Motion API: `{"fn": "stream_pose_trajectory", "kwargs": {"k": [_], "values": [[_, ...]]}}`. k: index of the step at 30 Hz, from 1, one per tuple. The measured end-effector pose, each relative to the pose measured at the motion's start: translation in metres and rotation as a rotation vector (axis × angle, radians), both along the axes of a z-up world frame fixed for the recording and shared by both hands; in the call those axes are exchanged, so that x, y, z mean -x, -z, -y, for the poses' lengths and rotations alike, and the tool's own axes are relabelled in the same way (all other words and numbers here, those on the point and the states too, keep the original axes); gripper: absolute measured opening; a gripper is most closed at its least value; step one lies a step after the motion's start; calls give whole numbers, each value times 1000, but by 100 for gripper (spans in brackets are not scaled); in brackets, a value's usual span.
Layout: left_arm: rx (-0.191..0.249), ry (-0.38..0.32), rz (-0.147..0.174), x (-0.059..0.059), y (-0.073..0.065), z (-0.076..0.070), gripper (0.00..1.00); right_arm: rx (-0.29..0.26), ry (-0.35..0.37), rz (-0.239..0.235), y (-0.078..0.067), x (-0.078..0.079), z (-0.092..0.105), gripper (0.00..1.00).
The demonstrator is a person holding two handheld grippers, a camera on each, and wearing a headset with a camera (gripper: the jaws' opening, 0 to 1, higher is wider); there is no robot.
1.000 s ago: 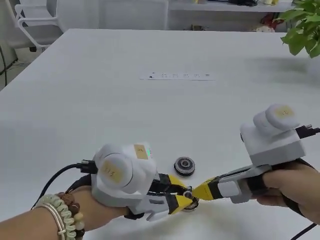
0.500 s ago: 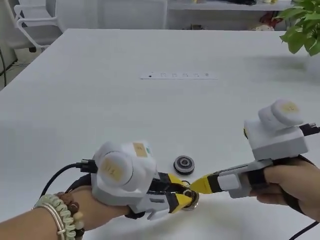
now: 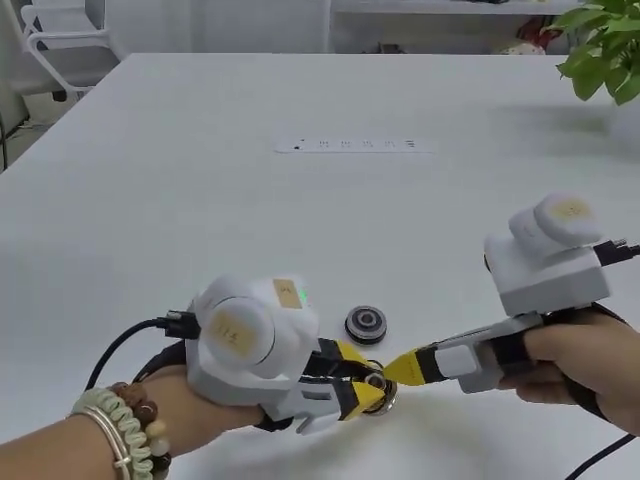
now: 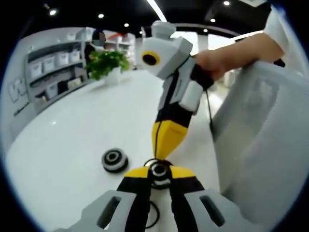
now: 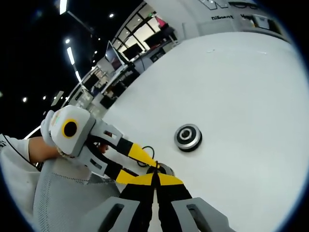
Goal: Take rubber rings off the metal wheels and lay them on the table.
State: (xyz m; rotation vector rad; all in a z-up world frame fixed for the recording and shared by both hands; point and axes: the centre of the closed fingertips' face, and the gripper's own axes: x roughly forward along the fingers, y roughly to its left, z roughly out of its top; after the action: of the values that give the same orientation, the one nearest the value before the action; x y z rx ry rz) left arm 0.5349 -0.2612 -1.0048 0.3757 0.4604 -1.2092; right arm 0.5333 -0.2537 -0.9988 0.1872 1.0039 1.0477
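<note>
A small metal wheel [image 3: 379, 388] [image 4: 160, 171] is clamped between the yellow jaws of my left gripper [image 3: 368, 384] [image 4: 159, 173], just above the white table near its front edge. My right gripper [image 3: 390, 372] [image 5: 155, 177] comes in from the right, its yellow tips pressed together right at the wheel's rim [image 5: 165, 169], pinching the thin black rubber ring [image 4: 153, 162]. A loop of that ring hangs under the left jaws. A second metal wheel [image 3: 366, 323] [image 4: 114, 160] [image 5: 188, 136] with a dark ring around it lies flat on the table just beyond the grippers.
The white table [image 3: 300, 220] stretches far ahead, with a flush socket strip [image 3: 353, 146] in its middle. A potted plant [image 3: 605, 50] stands at the far right corner and a white chair [image 3: 50, 40] beyond the far left edge.
The right hand has risen slightly while its tips stay at the wheel. The left gripper keeps holding the wheel in place. The head camera has tilted a little.
</note>
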Motion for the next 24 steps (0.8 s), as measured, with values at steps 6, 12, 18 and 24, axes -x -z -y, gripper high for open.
{"fn": "stream_pose_trajectory", "kwargs": {"k": [6, 12, 18, 24], "values": [[-6, 26, -15, 5, -3, 2, 24, -20, 17, -11, -4, -1, 0, 0], [1, 41, 7, 7, -15, 4, 27, -33, 30, -10, -8, -3, 1, 0], [38, 32, 39, 4, -34, 4, 34, -57, 45, -7, -13, -6, 1, 0], [38, 27, 46, 5, -41, -1, 45, -71, 42, -1, -17, -6, 0, 0]]}}
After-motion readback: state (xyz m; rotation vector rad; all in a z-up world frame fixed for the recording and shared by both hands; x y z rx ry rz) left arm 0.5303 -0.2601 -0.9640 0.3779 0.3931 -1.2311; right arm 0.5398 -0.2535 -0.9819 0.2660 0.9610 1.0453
